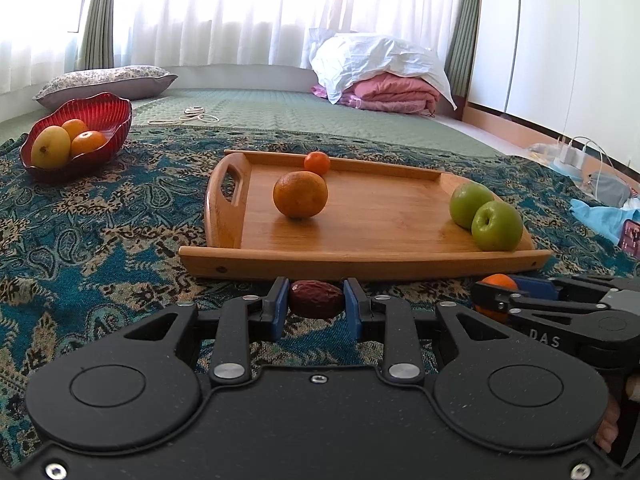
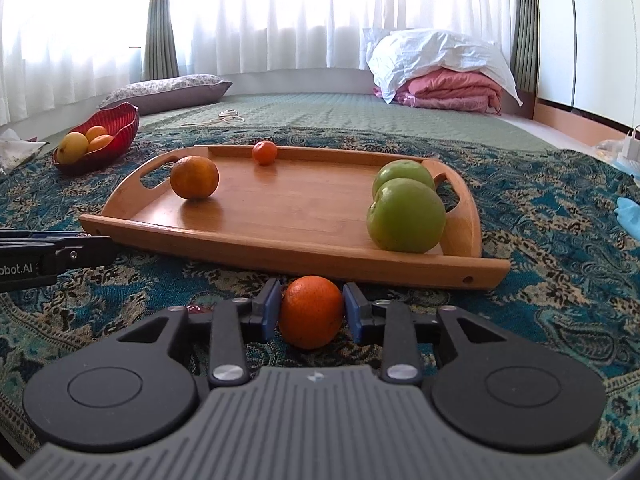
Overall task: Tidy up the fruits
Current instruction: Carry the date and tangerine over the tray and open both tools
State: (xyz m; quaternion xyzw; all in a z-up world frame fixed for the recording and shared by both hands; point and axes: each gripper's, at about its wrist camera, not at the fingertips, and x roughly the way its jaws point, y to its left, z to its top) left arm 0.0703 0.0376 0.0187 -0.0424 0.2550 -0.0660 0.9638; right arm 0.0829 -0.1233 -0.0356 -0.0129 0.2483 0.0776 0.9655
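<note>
— Grippers? The left gripper point(image 1: 316, 300) is clamped on a wrinkled dark-red date point(image 1: 316, 299).
— The right gripper point(image 2: 310, 309) brackets a round orange tangerine point(image 2: 311, 312), pad contact unclear, before the wooden tray's point(image 2: 280, 236) near edge.

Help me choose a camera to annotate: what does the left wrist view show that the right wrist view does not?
Only the left wrist view shows the dark red date clamped in the left gripper, plus chargers and cables by the wall.

Only the right wrist view shows the whole orange between the right gripper's jaws, with a slight gap at the right pad, and the tray's right handle.

Both show the wooden tray carrying two oranges and two green apples, and the red bowl of fruit.
</note>
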